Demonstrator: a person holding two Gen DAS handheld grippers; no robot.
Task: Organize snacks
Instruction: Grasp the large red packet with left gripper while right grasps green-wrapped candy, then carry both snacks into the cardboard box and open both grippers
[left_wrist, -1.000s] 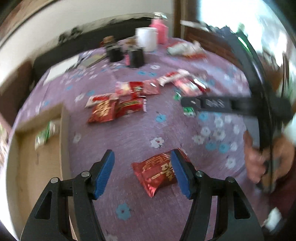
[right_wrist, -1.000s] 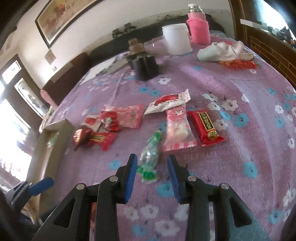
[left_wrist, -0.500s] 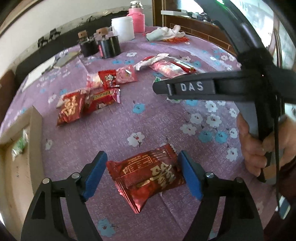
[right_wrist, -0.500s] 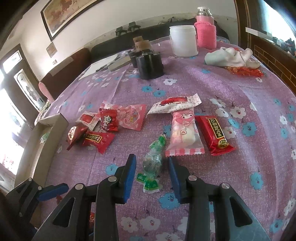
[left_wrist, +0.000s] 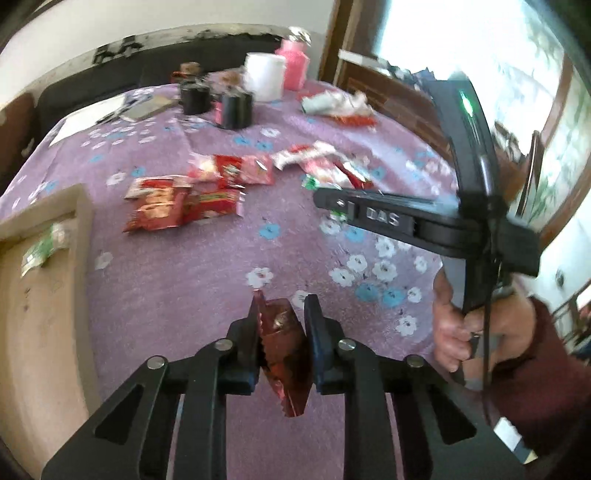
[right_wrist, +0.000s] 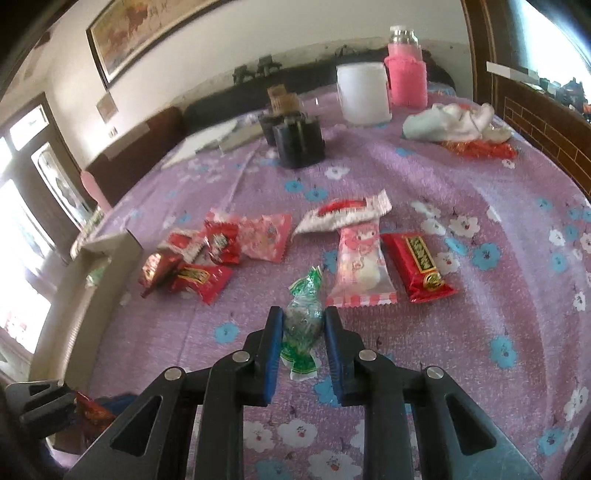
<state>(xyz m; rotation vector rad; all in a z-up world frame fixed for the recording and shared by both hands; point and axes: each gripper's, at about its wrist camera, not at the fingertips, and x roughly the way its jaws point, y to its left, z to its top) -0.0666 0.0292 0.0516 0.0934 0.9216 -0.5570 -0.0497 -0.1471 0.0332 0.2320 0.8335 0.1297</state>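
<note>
My left gripper (left_wrist: 282, 314) is shut on a red foil snack packet (left_wrist: 284, 354), squeezed on edge between the pads above the purple flowered tablecloth (left_wrist: 192, 273). My right gripper (right_wrist: 303, 321) is shut on a green-wrapped candy (right_wrist: 303, 325), whose tail hangs below the pads. Loose snacks lie ahead: a pink packet (right_wrist: 360, 269), a red bar (right_wrist: 419, 266), a white-red packet (right_wrist: 345, 216) and a cluster of red packets (right_wrist: 199, 258). A beige box (left_wrist: 37, 295) at the left holds a green candy (left_wrist: 40, 251).
At the table's far side stand black cylinders (right_wrist: 299, 142), a white cup (right_wrist: 364, 92) and a pink bottle (right_wrist: 406, 74). A white cloth (right_wrist: 450, 122) lies far right. The right gripper's handle and hand (left_wrist: 461, 325) cross the left wrist view.
My left gripper closed on the red foil packet, which now stands on edge between the pads. My right gripper closed on the green candy.
</note>
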